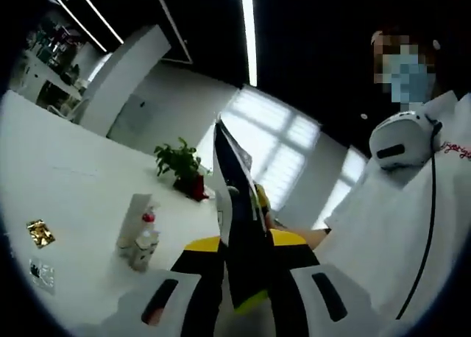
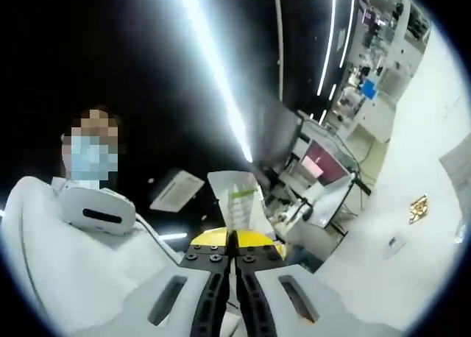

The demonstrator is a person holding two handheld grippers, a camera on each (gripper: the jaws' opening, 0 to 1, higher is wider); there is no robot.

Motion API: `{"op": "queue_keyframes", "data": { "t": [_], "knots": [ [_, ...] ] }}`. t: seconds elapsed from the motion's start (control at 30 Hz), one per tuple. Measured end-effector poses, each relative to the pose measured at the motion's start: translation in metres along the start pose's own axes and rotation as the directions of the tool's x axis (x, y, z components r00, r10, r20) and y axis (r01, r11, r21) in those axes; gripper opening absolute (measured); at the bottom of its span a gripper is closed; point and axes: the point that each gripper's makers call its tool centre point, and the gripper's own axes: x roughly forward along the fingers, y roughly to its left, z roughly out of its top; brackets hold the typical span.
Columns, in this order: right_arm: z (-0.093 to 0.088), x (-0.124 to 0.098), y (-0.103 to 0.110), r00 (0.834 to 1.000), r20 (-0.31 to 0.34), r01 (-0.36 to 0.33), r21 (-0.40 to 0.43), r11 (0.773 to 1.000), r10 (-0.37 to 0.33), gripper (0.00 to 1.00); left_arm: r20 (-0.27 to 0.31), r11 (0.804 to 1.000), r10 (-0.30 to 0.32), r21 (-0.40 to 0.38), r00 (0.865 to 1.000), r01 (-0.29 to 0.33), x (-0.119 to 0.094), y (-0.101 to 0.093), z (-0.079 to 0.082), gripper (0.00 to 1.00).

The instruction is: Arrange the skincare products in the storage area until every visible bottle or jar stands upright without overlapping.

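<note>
- Packet [image 1: 239, 226]: a flat dark sachet with a white edge and a yellow-green lower corner stands clamped edge-on between the jaws of the left gripper [image 1: 246, 278]; it is raised well above the table [image 1: 66, 175], in front of a person in white.
- Right gripper [image 2: 233, 260]: jaws pressed together at the base of a thin pale sheet or sachet [image 2: 239, 197] with green print, which rises between them; it appears clamped; whether this is the same packet seen from the other side cannot be told.
- Bottles [image 1: 143, 241]: in the left gripper view a small group stands upright on the table beside a tall white carton [image 1: 135, 213]; one has a red cap; they stand touching or just apart; the exact count is too small to tell.
- Loose items: a gold sachet [image 1: 40, 232] and a clear one [image 1: 42, 274] lie flat on the table, well apart from the bottles; the gold sachet [image 2: 419, 208] also shows in the right gripper view.
- Background: a potted plant [image 1: 182, 168] stands farther back on the table.
- Step in hand, as judged: the packet is held in the air, both grippers away from the storage group; placing is not yet done.
- Next move, as judged: lower the packet to a bare spot near the bottles without knocking them; release only once it rests clear of the others; then deal with the flat sachets.
</note>
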Motion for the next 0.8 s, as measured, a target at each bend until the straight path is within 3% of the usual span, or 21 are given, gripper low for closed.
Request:
{"op": "queue_keyframes", "data": {
  "t": [0.07, 0.1, 0.13, 0.2, 0.33, 0.4, 0.53, 0.67, 0.8],
  "knots": [
    [0.004, -0.004, -0.006, 0.999, 0.018, 0.030, 0.000, 1.000, -0.030, 0.01, 0.017, 0.999, 0.031, -0.018, 0.999, -0.031, -0.003, 0.005, 0.000, 0.14],
    [0.006, -0.007, -0.012, 0.997, 0.031, 0.069, 0.004, 0.998, -0.069, 0.01, 0.028, 0.998, 0.048, -0.030, 0.998, -0.047, -0.005, 0.007, 0.000, 0.04],
    [0.002, -0.009, -0.016, 0.996, 0.010, 0.090, 0.003, 0.996, -0.090, 0.01, 0.065, 0.997, 0.069, -0.029, 0.996, -0.067, -0.006, 0.010, 0.004, 0.03],
    [0.002, -0.009, -0.019, 0.994, 0.022, 0.106, 0.020, 0.994, -0.106, 0.01, 0.043, 0.994, 0.104, -0.032, 0.994, -0.102, -0.007, 0.014, -0.003, 0.02],
    [0.003, -0.009, -0.030, 0.985, 0.049, 0.165, 0.044, 0.985, -0.167, 0.01, 0.068, 0.980, 0.176, -0.107, 0.982, -0.168, -0.010, 0.024, -0.006, 0.02],
    [0.007, -0.009, -0.040, 0.971, 0.090, 0.220, 0.016, 0.975, -0.221, 0.02, 0.082, 0.966, 0.221, -0.157, 0.972, -0.206, -0.012, 0.030, -0.005, 0.01],
    [0.006, -0.010, -0.054, 0.943, 0.146, 0.297, 0.036, 0.954, -0.299, 0.06, 0.173, 0.942, 0.273, -0.249, 0.946, -0.227, -0.015, 0.037, 0.003, 0.01],
    [-0.015, -0.008, -0.065, 0.929, 0.111, 0.348, 0.057, 0.936, -0.353, 0.14, 0.231, 0.919, 0.280, -0.346, 0.932, -0.191, -0.014, 0.040, 0.004, 0.01],
    [-0.028, -0.008, -0.067, 0.924, 0.091, 0.365, 0.077, 0.928, -0.372, 0.12, 0.265, 0.896, 0.303, -0.407, 0.916, -0.179, -0.011, 0.045, 0.000, 0.01]
  ]
}}
